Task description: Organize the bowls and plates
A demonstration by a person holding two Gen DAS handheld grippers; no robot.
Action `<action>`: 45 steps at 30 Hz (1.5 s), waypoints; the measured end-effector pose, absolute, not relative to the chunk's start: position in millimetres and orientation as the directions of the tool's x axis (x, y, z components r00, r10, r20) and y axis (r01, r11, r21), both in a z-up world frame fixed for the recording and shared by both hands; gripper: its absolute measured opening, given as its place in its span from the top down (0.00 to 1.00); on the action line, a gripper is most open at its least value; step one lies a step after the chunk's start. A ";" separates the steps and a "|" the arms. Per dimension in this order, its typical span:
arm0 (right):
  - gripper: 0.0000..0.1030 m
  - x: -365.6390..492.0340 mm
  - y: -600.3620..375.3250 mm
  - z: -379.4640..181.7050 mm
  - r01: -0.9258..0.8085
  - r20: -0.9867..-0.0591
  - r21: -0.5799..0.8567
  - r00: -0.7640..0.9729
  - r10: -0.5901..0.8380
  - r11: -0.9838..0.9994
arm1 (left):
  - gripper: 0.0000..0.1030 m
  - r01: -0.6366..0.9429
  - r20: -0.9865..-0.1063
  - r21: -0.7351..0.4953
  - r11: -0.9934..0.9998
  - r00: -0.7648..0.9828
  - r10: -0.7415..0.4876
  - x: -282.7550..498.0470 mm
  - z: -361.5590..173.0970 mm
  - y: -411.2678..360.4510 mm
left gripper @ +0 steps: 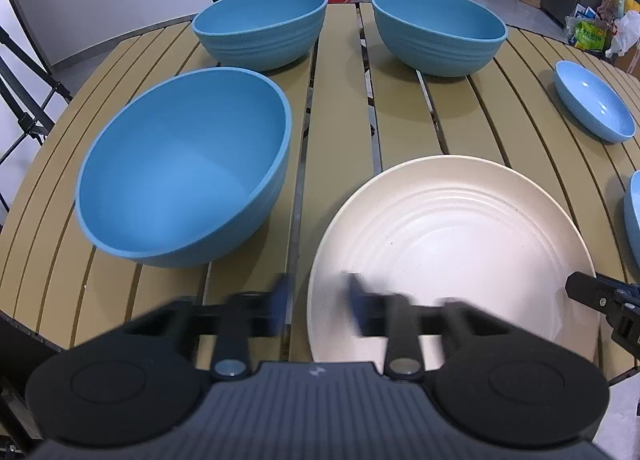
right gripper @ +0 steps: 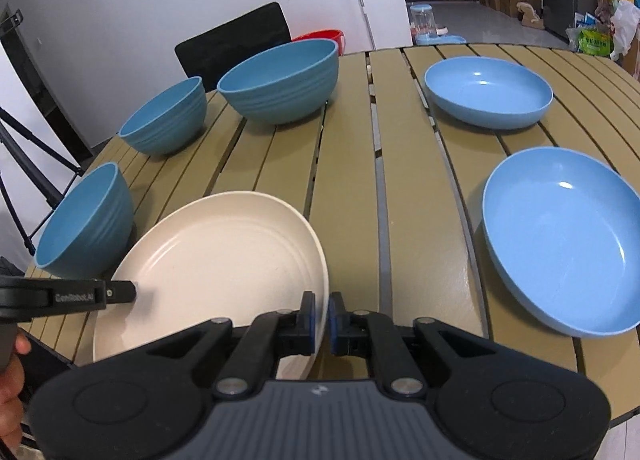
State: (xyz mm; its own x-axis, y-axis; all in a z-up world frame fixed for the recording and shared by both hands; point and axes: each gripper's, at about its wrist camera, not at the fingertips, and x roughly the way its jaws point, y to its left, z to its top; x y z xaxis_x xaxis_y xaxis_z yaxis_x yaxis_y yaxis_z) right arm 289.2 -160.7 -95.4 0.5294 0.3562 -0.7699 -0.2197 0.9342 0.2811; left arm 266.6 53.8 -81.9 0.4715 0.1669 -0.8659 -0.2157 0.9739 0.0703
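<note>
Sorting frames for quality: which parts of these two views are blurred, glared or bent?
Left wrist view: the left gripper fingertips are motion-smeared, the cream plate shows soft glare, and the table slats curve from the fisheye. Right wrist view: the right gripper is sharp, and the near blue plate carries small highlights.

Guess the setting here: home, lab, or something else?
Probably a home dining area doubling as a recording spot. A slatted table with a black chair carries blue bowls and a cream plate; boxes and shopping bags crowd the room behind, and a tripod stands alongside.
</note>
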 end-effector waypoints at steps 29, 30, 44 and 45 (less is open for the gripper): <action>0.00 233.7 -236.1 -21.9 -0.064 -0.759 0.202 0.621 0.197 0.977 | 0.00 -0.153 -0.782 -0.075 0.985 0.622 0.036 212.6 12.2 17.2; 0.00 233.2 -241.1 -20.3 -0.055 -0.761 0.195 0.621 0.186 0.979 | 0.00 -0.148 -0.783 -0.072 0.986 0.621 0.036 214.5 13.3 13.1; 0.00 246.6 -317.4 -18.7 0.071 -0.787 0.164 0.611 0.087 0.984 | 0.00 -0.023 -0.777 -0.016 1.000 0.630 0.003 259.0 25.9 -87.3; 0.00 248.7 -323.2 -19.7 0.081 -0.789 0.160 0.609 0.078 0.984 | 0.00 -0.018 -0.779 -0.015 1.000 0.627 0.000 264.0 24.8 -94.8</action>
State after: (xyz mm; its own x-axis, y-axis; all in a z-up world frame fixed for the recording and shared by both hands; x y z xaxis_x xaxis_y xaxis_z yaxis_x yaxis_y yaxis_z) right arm 248.7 -323.2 -19.7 0.6091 0.0784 -0.7892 0.0809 0.9838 0.1602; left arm 264.0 -94.8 24.8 0.6267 -0.0005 -0.7793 -0.0176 0.9997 -0.0148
